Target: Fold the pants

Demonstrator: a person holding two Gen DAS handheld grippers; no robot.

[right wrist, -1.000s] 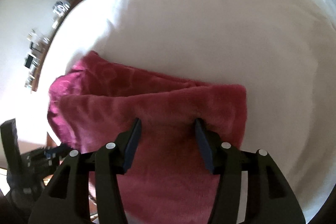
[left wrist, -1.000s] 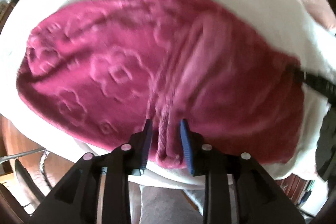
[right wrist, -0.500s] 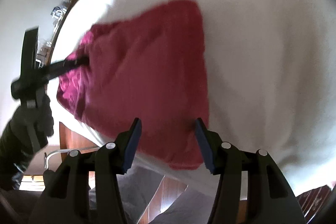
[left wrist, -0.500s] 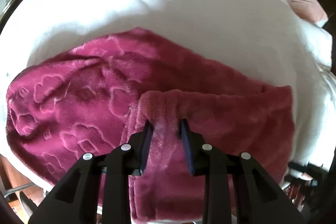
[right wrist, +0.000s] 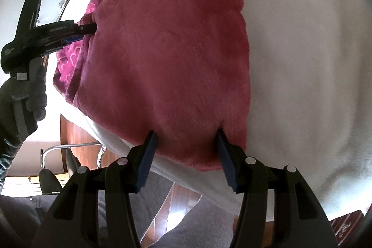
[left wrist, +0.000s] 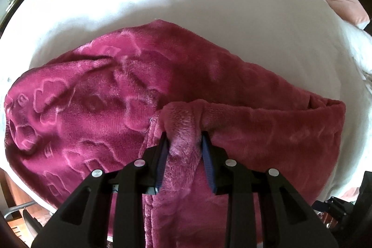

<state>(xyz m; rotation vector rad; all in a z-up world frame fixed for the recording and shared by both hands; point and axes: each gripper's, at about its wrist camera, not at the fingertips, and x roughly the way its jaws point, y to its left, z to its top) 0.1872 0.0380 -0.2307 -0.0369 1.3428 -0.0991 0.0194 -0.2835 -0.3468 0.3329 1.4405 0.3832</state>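
Left wrist view: the left claw (left wrist: pixel 183 143) is pinching a bunched corner of the pants (left wrist: pixel 97 108), its jaws easing apart with the plush fabric still between them; the crimson garment is lying across the white bed (left wrist: pixel 209 15), near its front edge, long axis running left to right. Right wrist view: the right claw (right wrist: pixel 186 143) is standing wide and holding nothing, its tips straddling the near hem of the pants (right wrist: pixel 174 50), which extend away from it toward the left claw (right wrist: pixel 93 27). Judgement: the right claw is nearer the free end.
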